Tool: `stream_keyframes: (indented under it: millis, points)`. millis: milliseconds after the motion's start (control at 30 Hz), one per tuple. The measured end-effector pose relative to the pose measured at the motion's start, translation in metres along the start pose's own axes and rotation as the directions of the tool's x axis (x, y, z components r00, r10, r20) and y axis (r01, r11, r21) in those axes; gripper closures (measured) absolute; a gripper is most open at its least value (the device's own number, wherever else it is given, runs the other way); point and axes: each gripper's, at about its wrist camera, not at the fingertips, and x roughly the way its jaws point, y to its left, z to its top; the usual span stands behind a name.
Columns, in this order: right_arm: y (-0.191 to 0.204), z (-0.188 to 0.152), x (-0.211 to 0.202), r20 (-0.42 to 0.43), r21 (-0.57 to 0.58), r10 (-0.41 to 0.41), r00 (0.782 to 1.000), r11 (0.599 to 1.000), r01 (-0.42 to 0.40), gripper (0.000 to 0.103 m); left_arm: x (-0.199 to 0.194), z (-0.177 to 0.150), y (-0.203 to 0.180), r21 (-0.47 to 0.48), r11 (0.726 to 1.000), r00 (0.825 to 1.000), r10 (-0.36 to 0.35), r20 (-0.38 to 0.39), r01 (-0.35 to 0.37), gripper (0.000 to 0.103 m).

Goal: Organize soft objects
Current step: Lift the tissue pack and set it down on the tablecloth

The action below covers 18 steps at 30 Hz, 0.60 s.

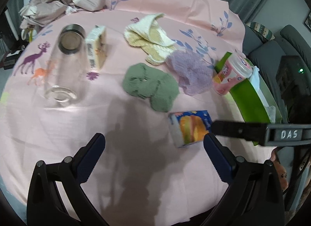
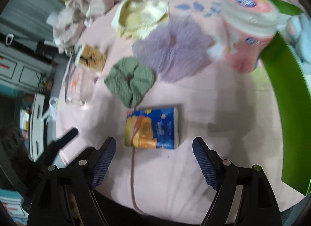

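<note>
Lettering "DAS" shows on right gripper (image 2: 154,149); both grippers' fingers apart, empty, left gripper (image 1: 154,144) too. Blue tissue pack (image 2: 152,127) lies flat; fuzzy green cloth (image 1: 150,85) just beyond it, ribbed lilac cloth (image 1: 191,72) touching, knitted cream cloth (image 1: 150,37) farther.

Your left hand-held gripper (image 1: 154,146), a black two-finger frame with dark blue ribbed pads, points steeply downward. Its jaws stand wide apart with nothing between the pads. Your right hand-held gripper (image 2: 154,150), of the same black frame and blue textured pads, also points steeply downward with its jaws spread and gripping nothing. In the left wrist view, one black finger of your right hand-held gripper reaches in from the right edge.
</note>
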Motion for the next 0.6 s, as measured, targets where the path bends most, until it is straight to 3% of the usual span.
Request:
stream_keyframes:
  millis: [167, 200, 233, 367, 433, 600]
  points:
    - [-0.001, 0.0, 0.005, 0.068, 0.024, 0.029, 0.997, 0.999, -0.031, 0.022, 0.015, 0.0, -0.014, 0.011, 0.998, 0.998, -0.057, -0.026, 0.057, 0.012]
    - [-0.003, 0.0, 0.007, 0.074, 0.034, 0.046, 0.996, 0.998, -0.048, 0.025, 0.018, 0.0, -0.016, 0.013, 0.998, 0.997, -0.064, -0.032, 0.064, 0.017]
    - [-0.004, 0.0, 0.01, 0.075, 0.041, 0.055, 0.996, 0.997, -0.058, 0.032, 0.022, 0.0, -0.018, 0.014, 0.997, 0.997, -0.072, -0.04, 0.073, 0.024]
    - [-0.009, 0.001, 0.019, 0.065, 0.057, 0.068, 0.996, 0.996, -0.072, 0.05, 0.034, -0.002, -0.02, -0.009, 0.996, 0.994, -0.092, -0.061, 0.091, 0.03]
    - [-0.01, -0.001, 0.021, 0.061, 0.051, 0.07, 0.996, 0.996, -0.073, 0.053, 0.038, -0.002, -0.019, -0.02, 0.994, 0.992, -0.105, -0.077, 0.104, 0.043]
    - [-0.013, 0.0, 0.029, 0.052, 0.052, 0.075, 0.996, 0.996, -0.078, 0.055, 0.043, -0.005, -0.024, -0.021, 0.991, 0.987, -0.135, -0.09, 0.134, 0.06]
